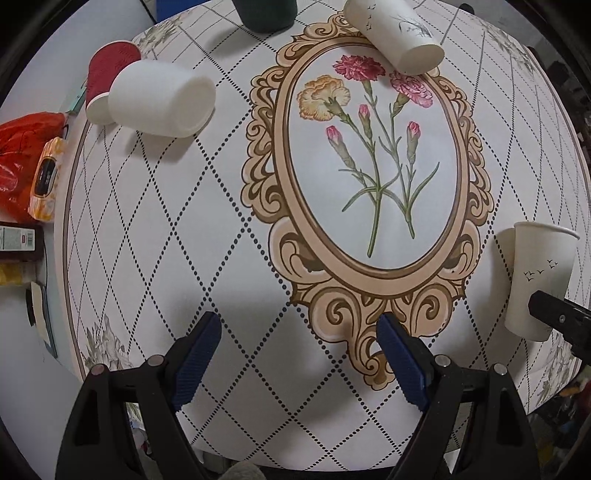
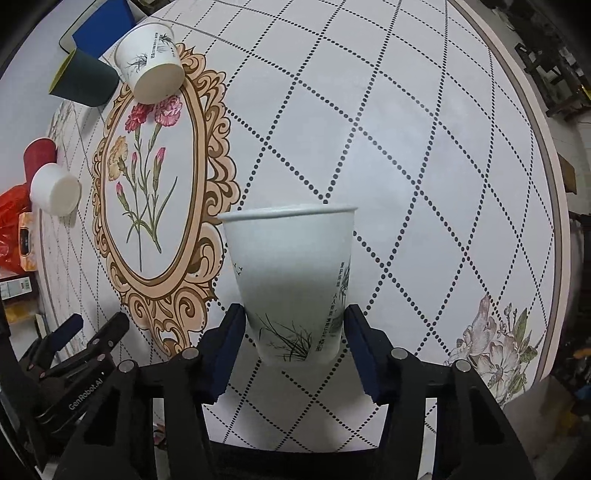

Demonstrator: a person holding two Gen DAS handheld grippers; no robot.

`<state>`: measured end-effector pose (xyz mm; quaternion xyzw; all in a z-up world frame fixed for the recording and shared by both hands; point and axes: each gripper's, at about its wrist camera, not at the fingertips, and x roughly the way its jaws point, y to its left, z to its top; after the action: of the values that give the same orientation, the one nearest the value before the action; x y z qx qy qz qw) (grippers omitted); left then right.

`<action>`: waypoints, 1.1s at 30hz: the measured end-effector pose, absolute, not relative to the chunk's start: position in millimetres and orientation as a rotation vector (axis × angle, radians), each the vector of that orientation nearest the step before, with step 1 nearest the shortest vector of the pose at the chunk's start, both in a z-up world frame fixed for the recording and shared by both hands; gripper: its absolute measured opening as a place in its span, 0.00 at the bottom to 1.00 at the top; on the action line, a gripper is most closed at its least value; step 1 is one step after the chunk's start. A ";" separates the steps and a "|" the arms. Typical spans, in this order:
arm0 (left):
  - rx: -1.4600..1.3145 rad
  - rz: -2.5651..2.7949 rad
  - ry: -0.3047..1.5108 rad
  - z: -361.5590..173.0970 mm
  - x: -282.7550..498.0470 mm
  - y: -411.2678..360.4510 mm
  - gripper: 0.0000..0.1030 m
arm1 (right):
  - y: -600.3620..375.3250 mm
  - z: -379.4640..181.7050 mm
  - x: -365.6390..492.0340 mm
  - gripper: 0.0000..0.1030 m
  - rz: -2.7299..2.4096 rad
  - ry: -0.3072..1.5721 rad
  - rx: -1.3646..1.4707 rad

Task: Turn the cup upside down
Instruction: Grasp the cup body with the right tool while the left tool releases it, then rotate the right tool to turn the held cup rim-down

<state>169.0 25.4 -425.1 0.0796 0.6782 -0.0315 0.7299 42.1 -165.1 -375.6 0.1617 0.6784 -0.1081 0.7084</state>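
A white paper cup (image 2: 291,284) with a grass print stands upright, mouth up, between the blue pads of my right gripper (image 2: 293,332). The pads touch its lower sides, so the gripper is shut on it. The same cup (image 1: 535,284) shows at the right edge of the left wrist view, with a right finger (image 1: 557,317) against it. My left gripper (image 1: 299,350) is open and empty above the tablecloth near the front edge. It also shows at the lower left of the right wrist view (image 2: 92,332).
On the round table (image 1: 184,221), a white cup (image 1: 162,98) and a red cup (image 1: 110,74) stand upside down at the far left. A printed paper cup (image 1: 395,33) and a dark green cup (image 1: 266,13) stand at the back. A red bag (image 1: 22,155) lies off the left edge.
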 end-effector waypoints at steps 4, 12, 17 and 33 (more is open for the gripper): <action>0.185 -0.082 1.487 -419.9 174.9 16.9 0.83 | -164.9 -375.1 42.2 0.57 -0.251 1.507 0.371; 0.188 -0.128 1.452 -405.2 170.2 10.7 0.83 | -165.3 -337.6 39.7 0.76 -0.166 1.501 0.367; 0.147 -0.124 1.432 -400.8 173.2 16.1 0.83 | -98.8 -275.0 33.9 0.96 0.028 1.399 -0.418; -0.057 0.060 1.509 -435.2 166.9 37.3 0.84 | -88.9 -408.8 -65.3 0.96 0.949 0.687 -2.504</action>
<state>166.9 37.3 -435.2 -0.0257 0.6847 0.0272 0.7279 -65.3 -88.9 -408.8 -0.8897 0.2442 0.3371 0.1873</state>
